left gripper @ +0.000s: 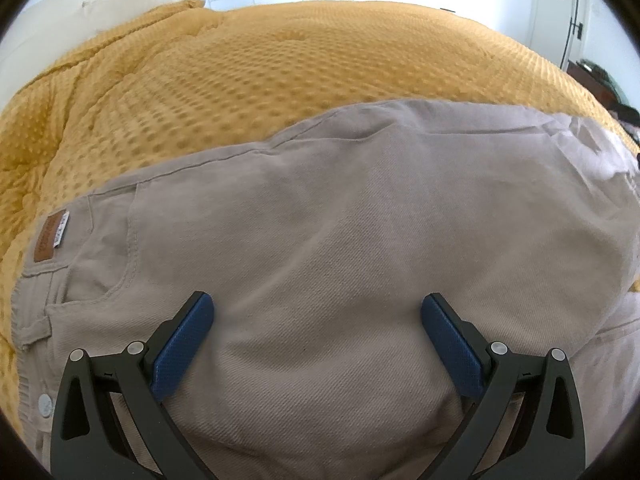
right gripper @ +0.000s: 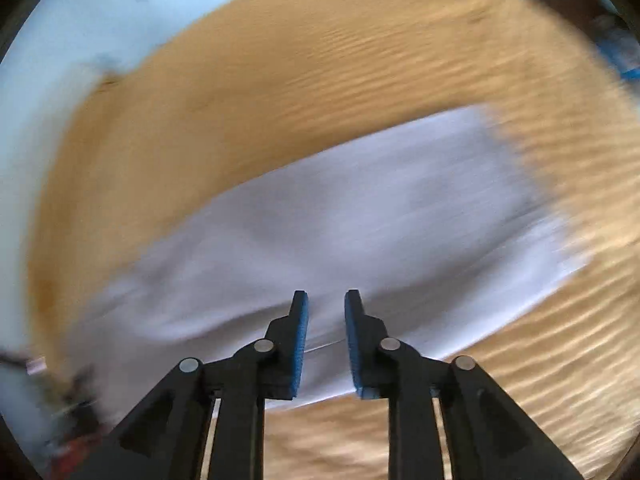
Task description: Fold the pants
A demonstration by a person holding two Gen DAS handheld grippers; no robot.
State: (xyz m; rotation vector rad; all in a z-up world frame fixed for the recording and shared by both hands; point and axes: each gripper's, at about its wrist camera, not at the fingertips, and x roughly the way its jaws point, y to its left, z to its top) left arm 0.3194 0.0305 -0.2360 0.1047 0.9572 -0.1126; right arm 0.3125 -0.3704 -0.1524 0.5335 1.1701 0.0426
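Observation:
Beige pants (left gripper: 340, 220) lie flat on a mustard bedspread (left gripper: 240, 72), the waistband with its brown label (left gripper: 50, 236) at the left. My left gripper (left gripper: 317, 298) hovers over the seat area, its blue pads spread wide with nothing pinched between them. The right wrist view is blurred. There the pants (right gripper: 360, 208) show as a pale folded band across the bedspread (right gripper: 280, 60). My right gripper (right gripper: 326, 294) points down at the band's near edge, its pads a narrow gap apart. I see no cloth pinched between them.
A cream pillow (left gripper: 100, 4) rests at the far left of the bed. A white door (left gripper: 560, 20) and dark furniture (left gripper: 600, 80) stand beyond the bed at the right. Blurred dark objects (right gripper: 60, 400) sit at the lower left of the right wrist view.

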